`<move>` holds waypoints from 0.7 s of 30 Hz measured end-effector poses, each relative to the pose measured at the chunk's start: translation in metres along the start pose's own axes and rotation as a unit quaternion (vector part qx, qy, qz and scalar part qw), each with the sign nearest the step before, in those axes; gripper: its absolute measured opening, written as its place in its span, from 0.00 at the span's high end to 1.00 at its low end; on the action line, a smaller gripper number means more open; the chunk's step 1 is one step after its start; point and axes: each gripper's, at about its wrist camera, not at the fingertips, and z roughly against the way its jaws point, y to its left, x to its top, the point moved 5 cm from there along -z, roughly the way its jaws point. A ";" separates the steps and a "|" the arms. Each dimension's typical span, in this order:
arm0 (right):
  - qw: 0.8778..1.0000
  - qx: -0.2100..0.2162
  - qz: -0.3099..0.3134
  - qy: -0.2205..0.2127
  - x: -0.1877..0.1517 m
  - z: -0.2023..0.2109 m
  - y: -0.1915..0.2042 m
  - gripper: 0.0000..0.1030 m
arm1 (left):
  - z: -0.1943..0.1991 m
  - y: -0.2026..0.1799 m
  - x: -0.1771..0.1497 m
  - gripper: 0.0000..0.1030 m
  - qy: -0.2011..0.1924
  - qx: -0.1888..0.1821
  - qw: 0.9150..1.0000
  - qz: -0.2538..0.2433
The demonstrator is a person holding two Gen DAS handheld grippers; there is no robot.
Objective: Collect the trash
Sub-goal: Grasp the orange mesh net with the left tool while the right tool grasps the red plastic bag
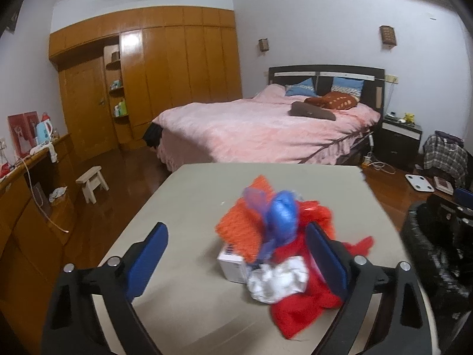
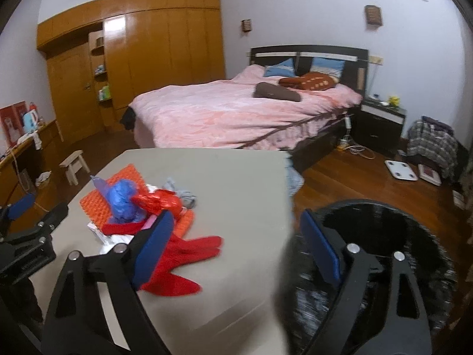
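A pile of trash lies on the grey table [image 1: 189,195]: an orange mesh sheet [image 1: 245,224], a blue plastic bag [image 1: 282,216], red plastic wrap [image 1: 298,304], crumpled white paper [image 1: 278,284] and a small white box [image 1: 232,266]. My left gripper [image 1: 236,251] is open and empty, its jaws spread around the near side of the pile. My right gripper [image 2: 236,242] is open and empty, over the table's right edge. The pile shows left of it, with the blue bag [image 2: 122,196] and red wrap [image 2: 183,254]. A black-lined bin [image 2: 381,236] stands right of the table.
A pink bed [image 1: 260,127] stands beyond the table, with a wooden wardrobe [image 1: 165,68] behind. A small stool [image 1: 91,180] and a long sideboard [image 1: 29,201] are at left. A nightstand [image 2: 381,124], a scale [image 2: 400,170] and bags are on the floor at right.
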 end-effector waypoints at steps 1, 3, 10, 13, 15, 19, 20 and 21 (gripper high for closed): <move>1.000 0.008 0.003 0.001 0.001 -0.008 0.007 0.19 | -0.006 0.006 -0.001 0.11 0.003 0.005 1.000 0.002; 1.000 0.022 0.018 0.000 0.004 -0.025 0.025 0.21 | -0.018 0.016 -0.002 0.13 0.005 0.010 1.000 0.007; 0.998 0.050 0.042 0.021 0.008 -0.081 0.064 0.29 | -0.052 0.035 -0.001 0.22 0.017 -0.002 1.000 0.017; 0.996 0.061 0.055 0.038 0.006 -0.101 0.073 0.31 | -0.065 0.035 -0.002 0.24 0.025 -0.007 1.000 0.014; 0.995 0.065 0.058 0.044 0.005 -0.111 0.076 0.31 | -0.071 0.038 -0.004 0.24 0.029 -0.007 0.999 0.020; 0.993 0.080 0.062 0.058 0.004 -0.127 0.084 0.31 | -0.076 0.038 -0.008 0.24 0.031 -0.008 0.999 0.019; 0.993 0.084 0.063 0.061 0.003 -0.129 0.086 0.31 | -0.077 0.037 -0.009 0.24 0.032 -0.009 0.999 0.017; 0.992 0.090 0.065 0.065 0.002 -0.132 0.089 0.31 | -0.079 0.038 -0.009 0.24 0.033 -0.010 0.999 0.017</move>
